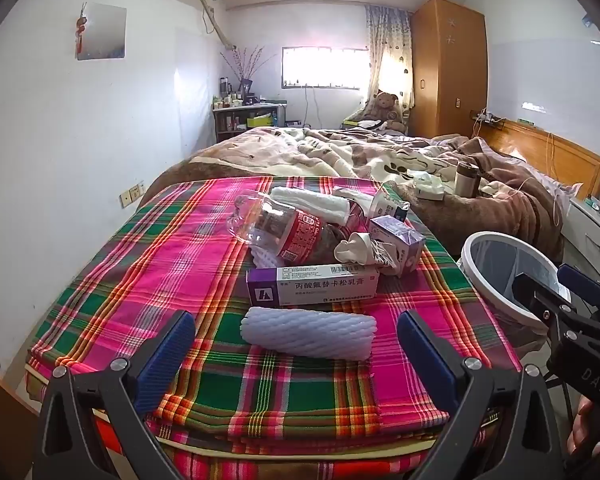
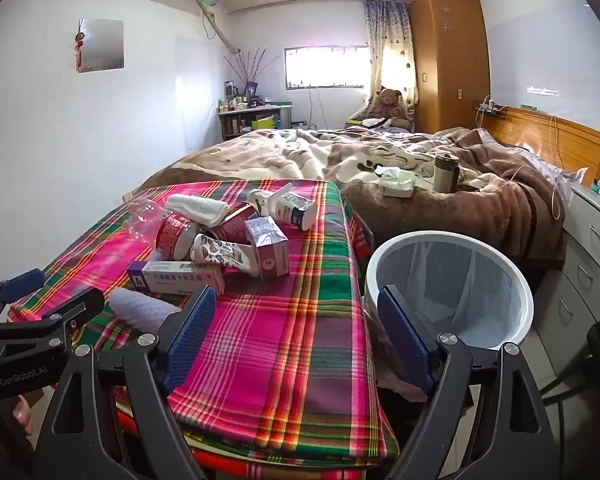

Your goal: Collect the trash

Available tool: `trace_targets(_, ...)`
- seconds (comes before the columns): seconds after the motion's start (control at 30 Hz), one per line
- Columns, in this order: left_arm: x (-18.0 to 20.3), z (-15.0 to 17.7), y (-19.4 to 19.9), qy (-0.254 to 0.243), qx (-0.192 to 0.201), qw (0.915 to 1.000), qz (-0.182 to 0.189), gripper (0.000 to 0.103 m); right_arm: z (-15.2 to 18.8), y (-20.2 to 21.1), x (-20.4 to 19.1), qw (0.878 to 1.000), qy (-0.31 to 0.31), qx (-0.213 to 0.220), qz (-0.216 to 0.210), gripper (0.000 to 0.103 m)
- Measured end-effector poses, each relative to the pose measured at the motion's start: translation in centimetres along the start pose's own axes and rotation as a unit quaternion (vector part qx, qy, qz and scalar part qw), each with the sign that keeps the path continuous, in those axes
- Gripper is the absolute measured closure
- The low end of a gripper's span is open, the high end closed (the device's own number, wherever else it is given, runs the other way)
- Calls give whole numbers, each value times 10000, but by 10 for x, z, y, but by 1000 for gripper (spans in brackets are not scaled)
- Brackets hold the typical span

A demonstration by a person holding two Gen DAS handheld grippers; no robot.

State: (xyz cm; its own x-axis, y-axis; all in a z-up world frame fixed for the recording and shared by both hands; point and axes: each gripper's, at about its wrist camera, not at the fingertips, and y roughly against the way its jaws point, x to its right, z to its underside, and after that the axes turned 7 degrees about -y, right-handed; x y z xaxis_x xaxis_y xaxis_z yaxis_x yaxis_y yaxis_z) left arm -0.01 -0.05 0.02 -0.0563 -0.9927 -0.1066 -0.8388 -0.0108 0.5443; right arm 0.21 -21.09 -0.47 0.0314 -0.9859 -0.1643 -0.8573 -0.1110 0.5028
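the trash pile (image 1: 324,236) lies heaped on the plaid cloth (image 1: 148,280), the foam sleeve (image 1: 308,334) nearest, probably first to go. the left gripper (image 1: 296,354) gapes wide and empty around it; the right gripper (image 2: 296,336), likewise spread and empty, hovers beside the lined bin (image 2: 452,288), set close for short drops.

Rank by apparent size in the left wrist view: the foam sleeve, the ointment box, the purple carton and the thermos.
1. foam sleeve and ointment box: near alike, unranked.
2. purple carton.
3. thermos, though it stands farthest, so nearness skews this.

"丙酸氟替卡松乳膏" on ointment box (image 1: 314,286)
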Motion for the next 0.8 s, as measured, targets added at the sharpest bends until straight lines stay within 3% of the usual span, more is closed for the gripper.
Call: trace_targets(0.8,3,0,3,-8,-6,10000,-4,1,-3,7,0,10000,48,41,29,18)
